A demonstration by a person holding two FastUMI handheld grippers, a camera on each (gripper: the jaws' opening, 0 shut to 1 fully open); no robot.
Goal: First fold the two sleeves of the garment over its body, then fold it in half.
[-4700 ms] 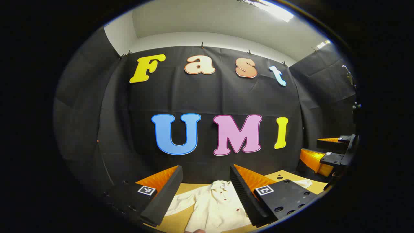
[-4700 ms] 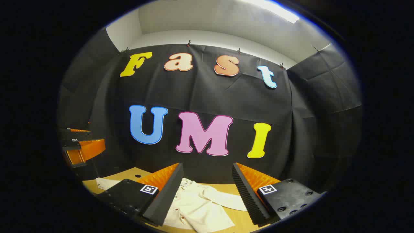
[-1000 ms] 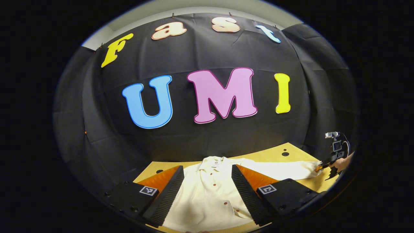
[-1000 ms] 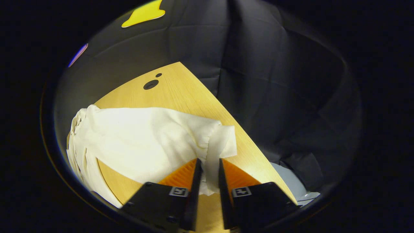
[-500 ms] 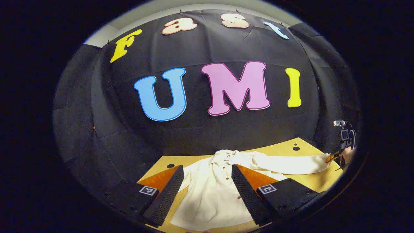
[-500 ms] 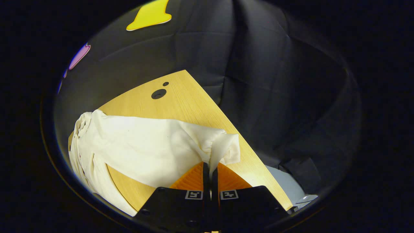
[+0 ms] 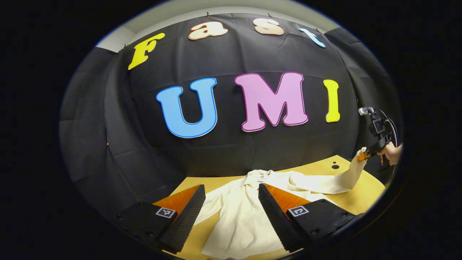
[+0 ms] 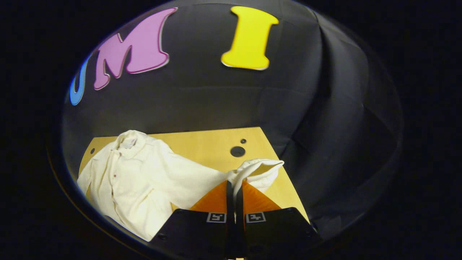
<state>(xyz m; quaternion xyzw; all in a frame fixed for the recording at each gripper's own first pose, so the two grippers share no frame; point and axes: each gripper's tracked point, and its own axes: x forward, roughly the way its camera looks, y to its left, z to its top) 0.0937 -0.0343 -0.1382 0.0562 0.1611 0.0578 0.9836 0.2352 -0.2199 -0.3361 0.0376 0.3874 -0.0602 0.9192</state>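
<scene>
shirt (image 7: 245, 216): cream, buttoned, lying face up on the counter (image 7: 368, 187), collar toward the booth wall, hem toward the near edge of the counter.
collar (image 7: 260, 176): at the far end of the shirt, close to the wall; in the right gripper view it sits at the shirt's upper left (image 8: 128, 139).
buttons: a dark row runs down the shirt front from the collar (image 8: 114, 176).
right sleeve (image 7: 325, 182): stretched out from the shirt's shoulder across the counter, its cuff end lifted off the counter.
cuff (image 8: 258, 169): raised above the counter, folded over itself, just beyond the right gripper's tips.
right gripper (image 8: 234, 191): clenched on the right sleeve just behind the cuff, both fingers pressing the cloth with no gap between them; in the left gripper view it hangs above the counter's right end (image 7: 364, 154), held by a hand (image 7: 391, 153).
left gripper (image 7: 231, 202): released, fingers spread wide, grasping nothing, hovering over the shirt body near the hem with the shirt front showing between the fingers.
left sleeve (image 7: 213, 206): lies beside the shirt body on the counter, partly hidden behind a left gripper finger.
counter: light wood, with a dark round hole and a smaller one past the cuff (image 8: 237, 151), near its far corner.
</scene>
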